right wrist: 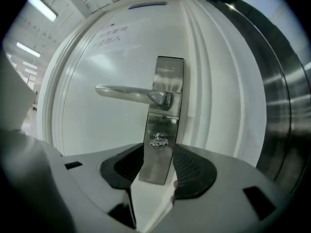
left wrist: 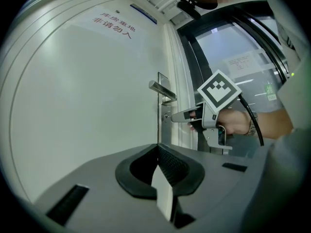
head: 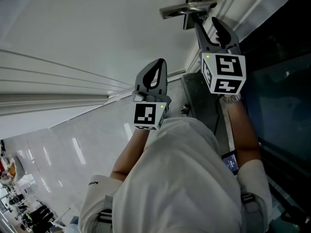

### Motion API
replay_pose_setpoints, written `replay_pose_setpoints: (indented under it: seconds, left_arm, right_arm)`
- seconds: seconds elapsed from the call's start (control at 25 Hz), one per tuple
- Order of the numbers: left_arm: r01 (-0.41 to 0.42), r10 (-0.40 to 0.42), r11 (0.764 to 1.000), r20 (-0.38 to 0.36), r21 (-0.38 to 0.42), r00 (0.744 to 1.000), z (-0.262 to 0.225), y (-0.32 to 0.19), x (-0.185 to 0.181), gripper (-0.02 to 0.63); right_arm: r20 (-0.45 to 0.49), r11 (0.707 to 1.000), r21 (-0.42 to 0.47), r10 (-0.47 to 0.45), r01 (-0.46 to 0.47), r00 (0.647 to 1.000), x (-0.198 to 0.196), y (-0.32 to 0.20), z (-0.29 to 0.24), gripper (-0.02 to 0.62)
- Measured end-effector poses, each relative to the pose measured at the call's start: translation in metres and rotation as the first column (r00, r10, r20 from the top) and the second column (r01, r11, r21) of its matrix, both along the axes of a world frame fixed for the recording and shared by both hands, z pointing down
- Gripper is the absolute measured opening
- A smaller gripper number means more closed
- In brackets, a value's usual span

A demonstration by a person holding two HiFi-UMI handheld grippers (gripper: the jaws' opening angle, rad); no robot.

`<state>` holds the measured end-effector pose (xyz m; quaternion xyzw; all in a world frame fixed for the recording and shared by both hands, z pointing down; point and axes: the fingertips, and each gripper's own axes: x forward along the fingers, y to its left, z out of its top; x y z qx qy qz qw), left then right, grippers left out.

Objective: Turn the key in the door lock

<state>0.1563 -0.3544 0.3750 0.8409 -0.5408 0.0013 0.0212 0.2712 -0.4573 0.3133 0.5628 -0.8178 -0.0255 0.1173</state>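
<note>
Key (right wrist: 158, 141) sits low on lock plate (right wrist: 164, 81), 12 o'clock off your R gripper (right wrist: 158, 153). Jaws apart, not on key. Looks small, stiff, slick metal: pinch flat bow squarely. Lever handle (right wrist: 127, 92) close above at 12, door frame (right wrist: 221, 106) at 3, bare door at 9. L gripper (left wrist: 158, 149) closed, empty, well back.

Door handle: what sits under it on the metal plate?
Under the door handle, the metal plate holds the key, only its head showing; the blade is hidden inside the plate. The plate's lower end shows between the open jaws of the right gripper.
</note>
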Motion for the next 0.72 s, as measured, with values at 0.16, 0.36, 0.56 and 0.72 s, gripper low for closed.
replay_pose_setpoints:
  seconds: [0.16, 0.36, 0.56, 0.72]
  left_arm:
    - [0.006, -0.006, 1.0, 0.001, -0.002, 1.0, 0.001, 0.0, -0.003, 0.009]
    - [0.011, -0.011, 1.0, 0.0, -0.005, 1.0, 0.001, 0.0, -0.006, 0.009]
    - [0.014, -0.014, 1.0, 0.0, -0.003, 1.0, 0.0, -0.002, -0.007, 0.009]
    - [0.02, -0.02, 1.0, 0.004, -0.006, 1.0, 0.004, -0.006, -0.008, 0.009]
  right_arm:
    - [-0.217, 0.996, 0.092, 0.026, -0.006, 0.976, -0.002, -0.004, -0.001, 0.161]
    - [-0.455, 0.983, 0.182, 0.078, 0.007, 0.887, -0.004, -0.008, -0.001, 0.161]
    - [-0.594, 0.97, 0.235, 0.1, 0.054, 0.798, -0.011, -0.012, 0.001, 0.161]
    - [-0.646, 0.96, 0.273, 0.133, 0.065, 0.751, -0.011, -0.014, 0.004, 0.161]
